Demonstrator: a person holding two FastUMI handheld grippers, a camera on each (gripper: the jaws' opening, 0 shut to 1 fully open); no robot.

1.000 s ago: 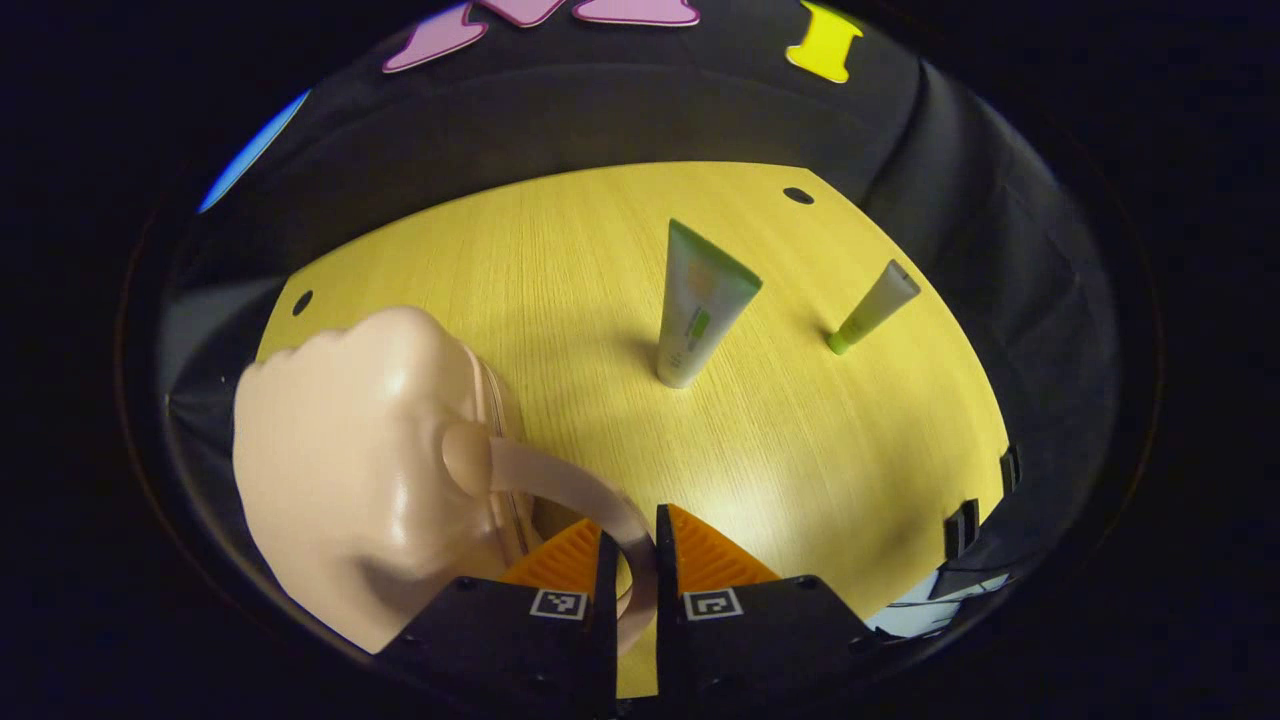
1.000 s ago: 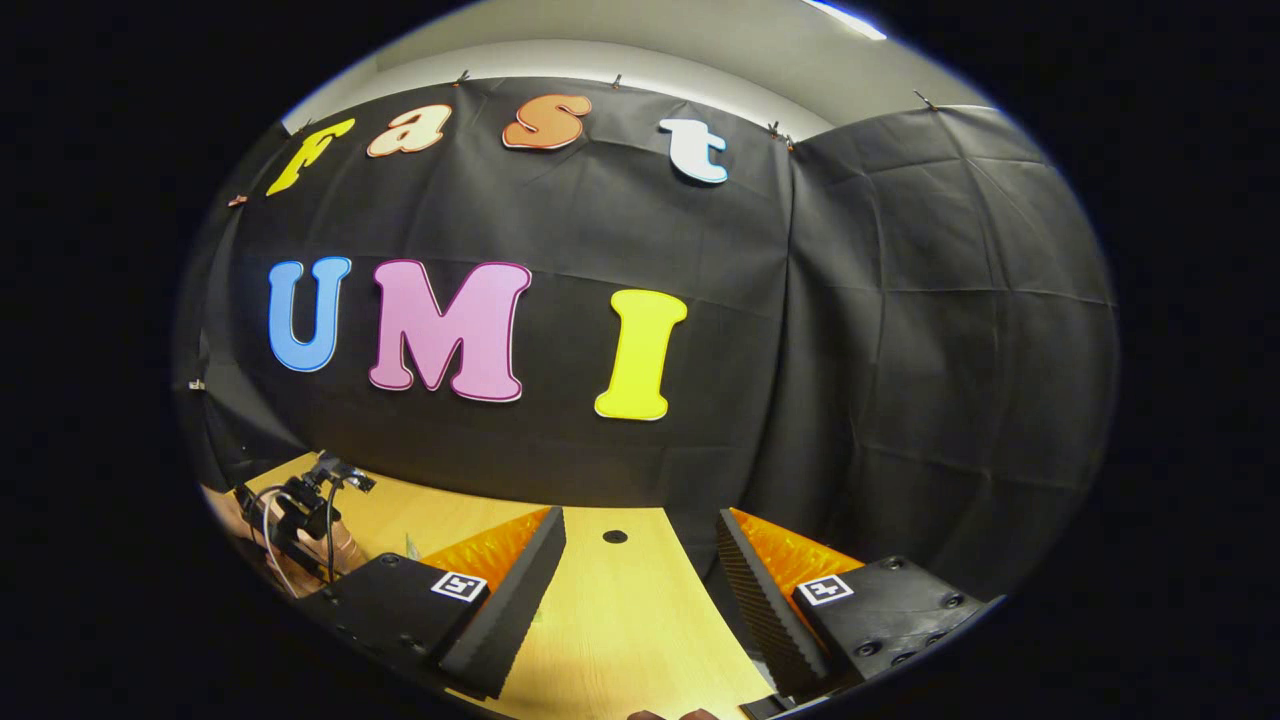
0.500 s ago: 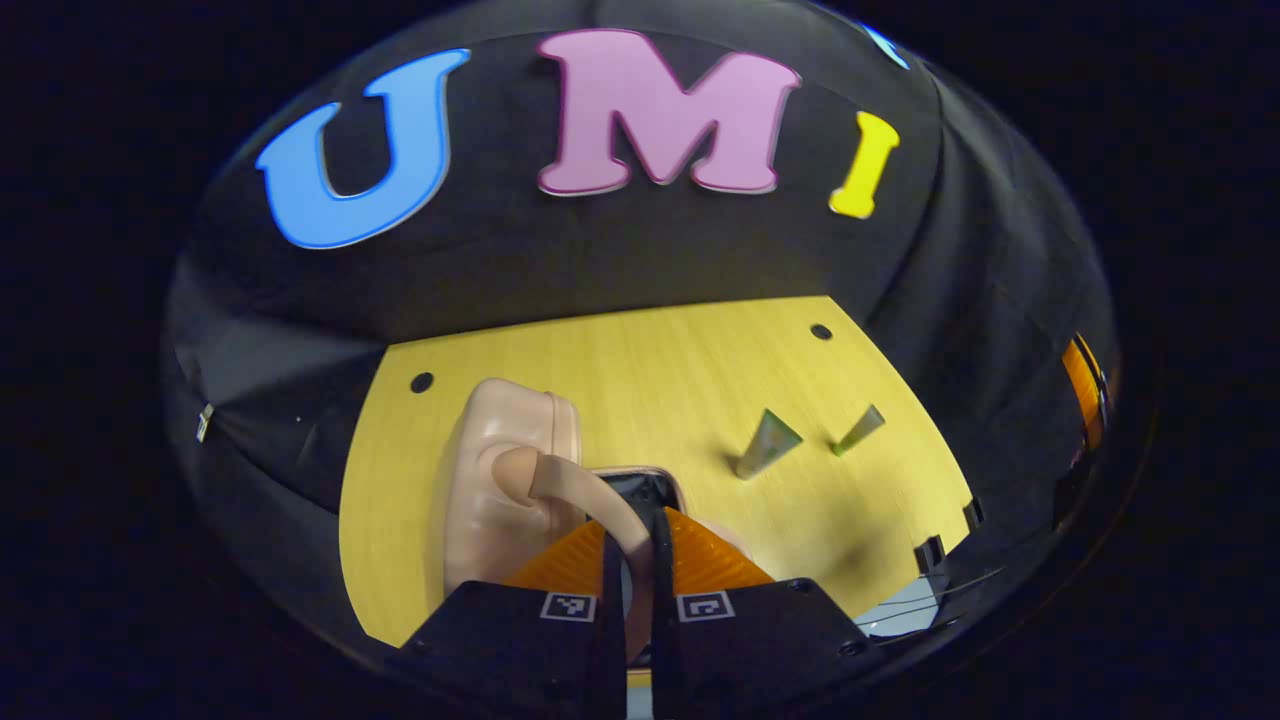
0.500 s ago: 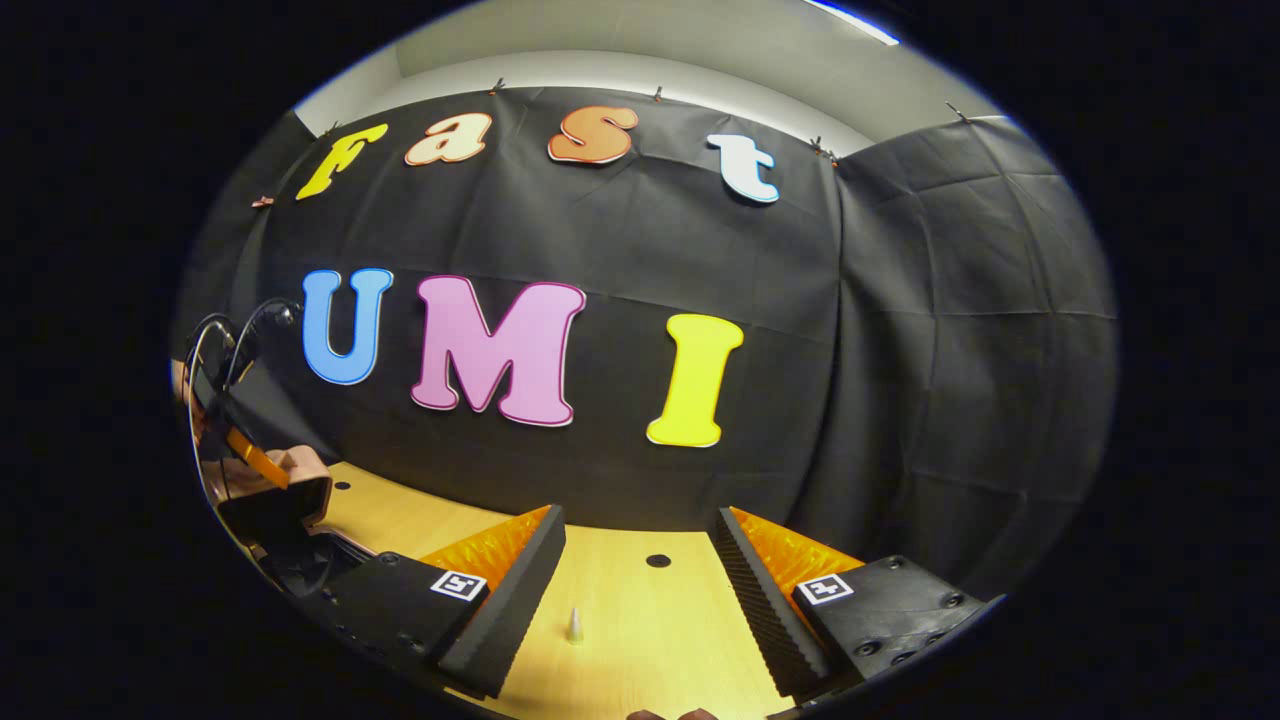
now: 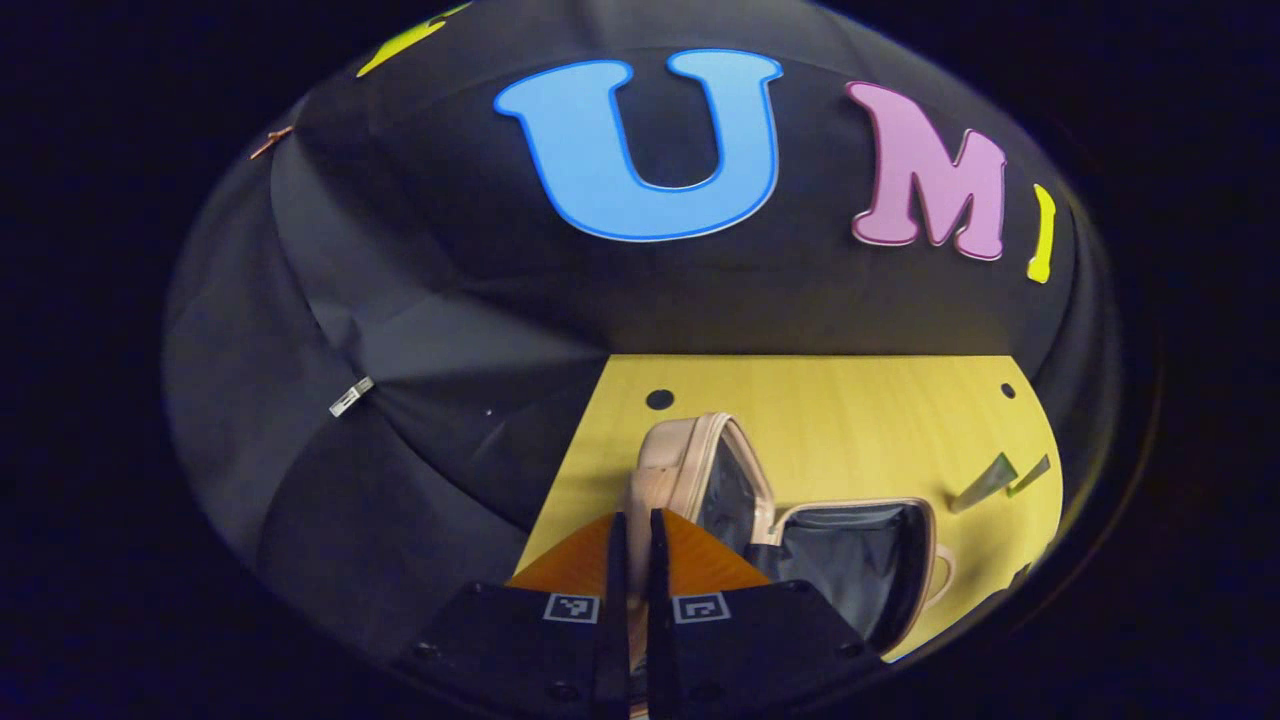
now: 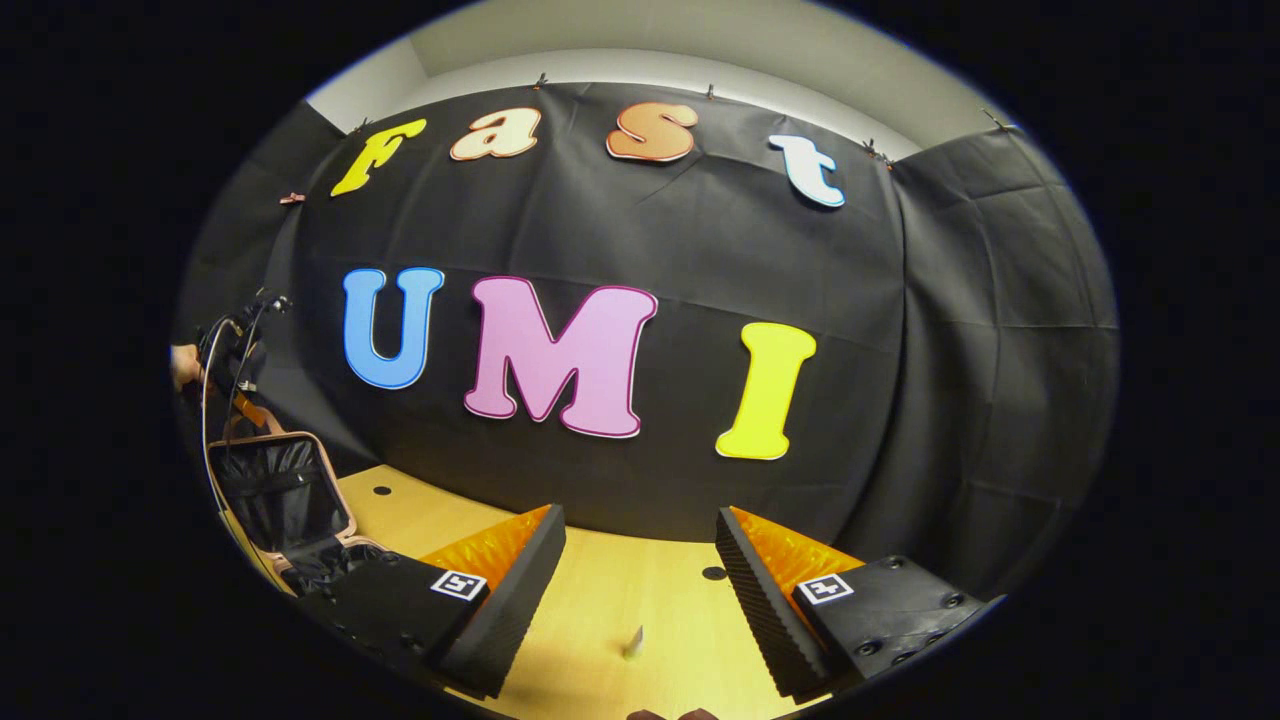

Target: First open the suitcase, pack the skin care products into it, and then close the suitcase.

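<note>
The peach suitcase lies open on the yellow table, its lid raised upright and its dark-lined base flat beside it. My left gripper is shut on the lid's handle, a sliver of which shows between the fingers. In the right gripper view the same gripper, held by a hand, sits above the raised lid. Two skin care tubes, a larger one and a thin one, stand right of the case. My right gripper is open over the table, with one tube far ahead of it.
Black cloth walls close in the table at the back and on both sides. Small round holes mark the tabletop near its back corners. Bare table lies between the right gripper and the suitcase.
The left gripper has pulled the handle up and back, swinging the lid from shut to upright and exposing the dark lining. The right gripper stayed open and shifted only slightly.
</note>
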